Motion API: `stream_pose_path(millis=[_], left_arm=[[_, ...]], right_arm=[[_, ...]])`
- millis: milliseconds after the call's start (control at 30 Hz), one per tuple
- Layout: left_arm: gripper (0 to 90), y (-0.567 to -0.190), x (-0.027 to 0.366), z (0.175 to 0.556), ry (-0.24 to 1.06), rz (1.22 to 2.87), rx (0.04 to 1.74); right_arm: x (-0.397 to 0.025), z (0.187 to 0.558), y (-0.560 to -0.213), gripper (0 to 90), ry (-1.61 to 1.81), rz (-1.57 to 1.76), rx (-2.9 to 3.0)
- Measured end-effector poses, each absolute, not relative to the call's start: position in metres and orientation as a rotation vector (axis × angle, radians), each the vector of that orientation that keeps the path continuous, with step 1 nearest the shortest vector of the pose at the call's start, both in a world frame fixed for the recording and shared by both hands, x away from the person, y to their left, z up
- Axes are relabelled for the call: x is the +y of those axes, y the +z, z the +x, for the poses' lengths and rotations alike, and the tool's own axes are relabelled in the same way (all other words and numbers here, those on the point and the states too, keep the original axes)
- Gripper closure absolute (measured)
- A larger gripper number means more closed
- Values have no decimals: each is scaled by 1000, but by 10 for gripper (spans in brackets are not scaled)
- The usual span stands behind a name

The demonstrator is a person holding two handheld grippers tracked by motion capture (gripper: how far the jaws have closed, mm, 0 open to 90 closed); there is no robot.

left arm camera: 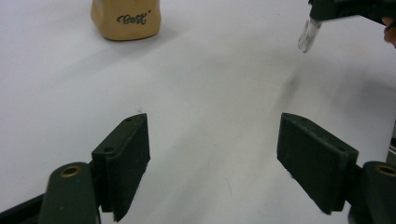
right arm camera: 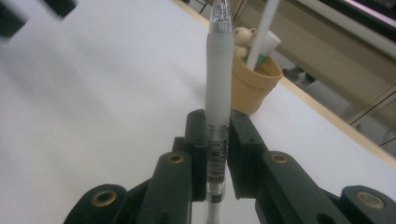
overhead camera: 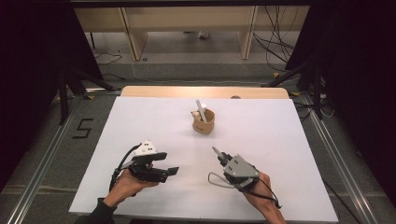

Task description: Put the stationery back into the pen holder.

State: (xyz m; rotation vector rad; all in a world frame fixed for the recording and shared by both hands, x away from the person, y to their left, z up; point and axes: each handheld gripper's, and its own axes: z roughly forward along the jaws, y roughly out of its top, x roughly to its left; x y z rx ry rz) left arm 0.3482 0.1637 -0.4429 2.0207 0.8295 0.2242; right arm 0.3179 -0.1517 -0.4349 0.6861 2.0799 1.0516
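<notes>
White counter [overhead camera: 140, 121], one tan cup [overhead camera: 204, 122] marked "Best" at centre holding one white stick [overhead camera: 201, 110], right gripper [overhead camera: 223, 160] fingers clamped on one clear pen [right arm camera: 219, 74], left gripper [overhead camera: 168, 164] fingers spread, empty.

Ahead of the right gripper [right arm camera: 218, 128], its jaws clamped on a pen [right arm camera: 219, 84], bare white table [overhead camera: 140, 121] runs to the tan cup [right arm camera: 254, 86], which stands in the way with a white stick [right arm camera: 262, 32] leaning from it. The left gripper [left arm camera: 212, 158], jaws wide, has open tabletop between and beyond them; the cup sits far ahead, to its left.
</notes>
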Motion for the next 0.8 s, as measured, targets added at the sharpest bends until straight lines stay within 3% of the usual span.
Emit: stream_pose_path(millis=[367, 800], left_arm=[[231, -456, 186, 342, 263, 1943, 889], [203, -462, 196, 332, 295, 1887, 877]], right_arm=[[-165, 379, -418, 799, 1392, 1030, 2000], [-159, 429, -405, 799, 1518, 1184, 1947]])
